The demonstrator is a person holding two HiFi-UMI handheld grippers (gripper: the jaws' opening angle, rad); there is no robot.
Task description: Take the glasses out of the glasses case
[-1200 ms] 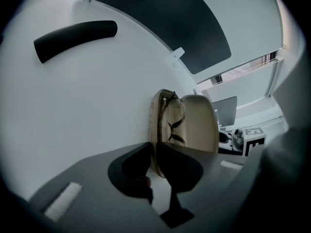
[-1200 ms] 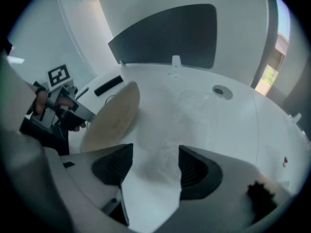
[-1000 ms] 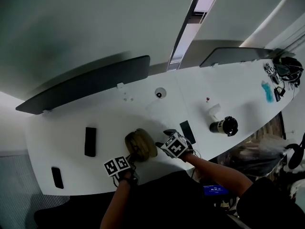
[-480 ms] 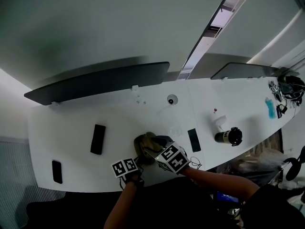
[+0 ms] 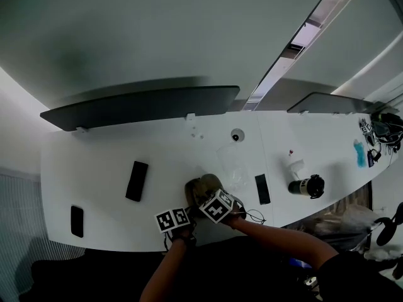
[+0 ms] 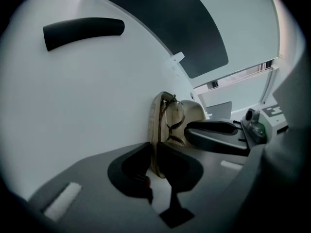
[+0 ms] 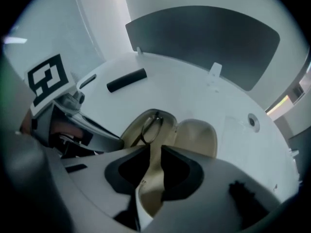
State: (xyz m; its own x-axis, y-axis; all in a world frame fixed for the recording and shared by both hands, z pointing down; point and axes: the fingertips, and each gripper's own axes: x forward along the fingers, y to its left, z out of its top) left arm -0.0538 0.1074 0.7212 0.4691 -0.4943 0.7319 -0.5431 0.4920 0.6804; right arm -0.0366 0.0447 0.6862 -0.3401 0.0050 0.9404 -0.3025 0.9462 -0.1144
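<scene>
Glasses (image 7: 149, 126) are seen lying in the open tan glasses case (image 5: 203, 189), lower centre of the head view, on the white table (image 5: 107, 162). Case rim is clamped by the left gripper (image 6: 156, 166). The right gripper (image 7: 154, 171), its jaws just closed, is pinched on the near edge.

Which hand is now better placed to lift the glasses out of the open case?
Probably right: left tongs clamp the case rim, steadying it; right tongs have just been closing on its tan edge, beside the glasses.

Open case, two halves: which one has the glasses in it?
The case half beside the left gripper, whose rim that gripper clamps: the glasses lie in it. The other half is empty.
</scene>
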